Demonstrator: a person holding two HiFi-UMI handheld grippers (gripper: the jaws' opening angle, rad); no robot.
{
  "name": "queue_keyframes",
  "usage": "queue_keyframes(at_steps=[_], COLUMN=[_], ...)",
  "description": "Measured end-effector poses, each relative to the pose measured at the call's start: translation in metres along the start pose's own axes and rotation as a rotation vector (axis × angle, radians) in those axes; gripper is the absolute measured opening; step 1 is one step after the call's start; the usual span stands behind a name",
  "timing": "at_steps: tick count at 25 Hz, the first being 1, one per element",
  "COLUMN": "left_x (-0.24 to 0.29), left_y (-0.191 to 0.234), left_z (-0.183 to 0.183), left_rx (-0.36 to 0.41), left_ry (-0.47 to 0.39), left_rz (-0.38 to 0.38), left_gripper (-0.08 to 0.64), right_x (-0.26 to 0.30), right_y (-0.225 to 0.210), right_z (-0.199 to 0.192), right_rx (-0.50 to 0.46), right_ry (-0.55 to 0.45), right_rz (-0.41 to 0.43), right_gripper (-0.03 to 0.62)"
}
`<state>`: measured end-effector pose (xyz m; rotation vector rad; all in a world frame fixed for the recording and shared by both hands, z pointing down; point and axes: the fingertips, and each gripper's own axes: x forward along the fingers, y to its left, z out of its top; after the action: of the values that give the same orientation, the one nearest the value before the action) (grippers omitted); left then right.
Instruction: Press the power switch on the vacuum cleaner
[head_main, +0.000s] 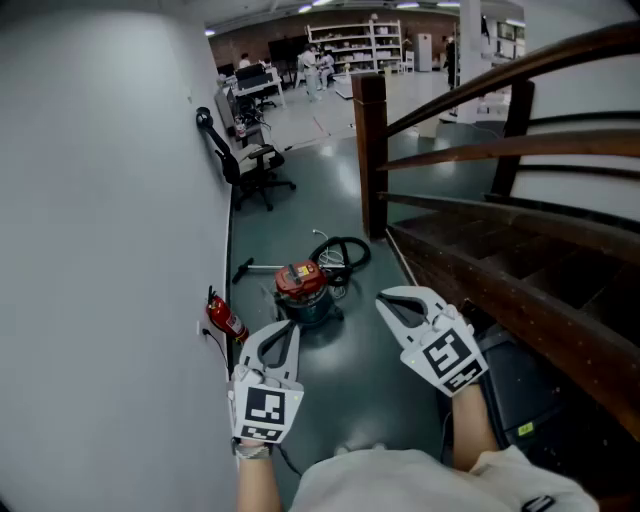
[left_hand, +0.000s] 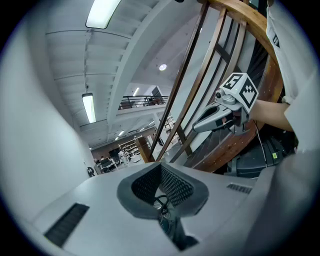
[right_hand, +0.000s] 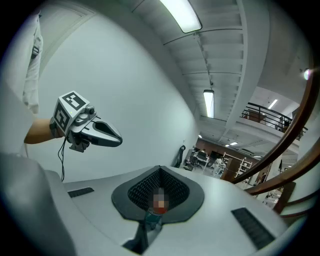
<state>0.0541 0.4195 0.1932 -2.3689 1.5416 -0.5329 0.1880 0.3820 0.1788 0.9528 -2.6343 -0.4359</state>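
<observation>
Facing the vacuum cleaner (head_main: 302, 290), upright on the floor (head_main: 330, 190) beside the left wall.

Holds the left hand-held gripper (head_main: 285, 328) near of it, jaws together on nothing; same with the right hand-held gripper (head_main: 383, 296). Seems stiff and fairly heavy, unlikely to slide under a light push; needs no grasp, only a closed tip on the red lid's switch, too small to find here. Stands long axis vertical, lid up, black hose (head_main: 340, 255) coiled at far right.
</observation>
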Motion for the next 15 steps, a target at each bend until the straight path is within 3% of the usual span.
queue_keyframes(at_steps=[15], left_x=[0.010], left_y=[-0.016], left_z=[0.002], left_rx=[-0.021], left_ry=[-0.001], left_rz=[0.028], left_gripper=[0.002], right_x=[-0.013], right_y=[-0.017], right_z=[-0.001], right_rx=[-0.014], right_ry=[-0.019], right_rz=[0.007], right_gripper=[0.029])
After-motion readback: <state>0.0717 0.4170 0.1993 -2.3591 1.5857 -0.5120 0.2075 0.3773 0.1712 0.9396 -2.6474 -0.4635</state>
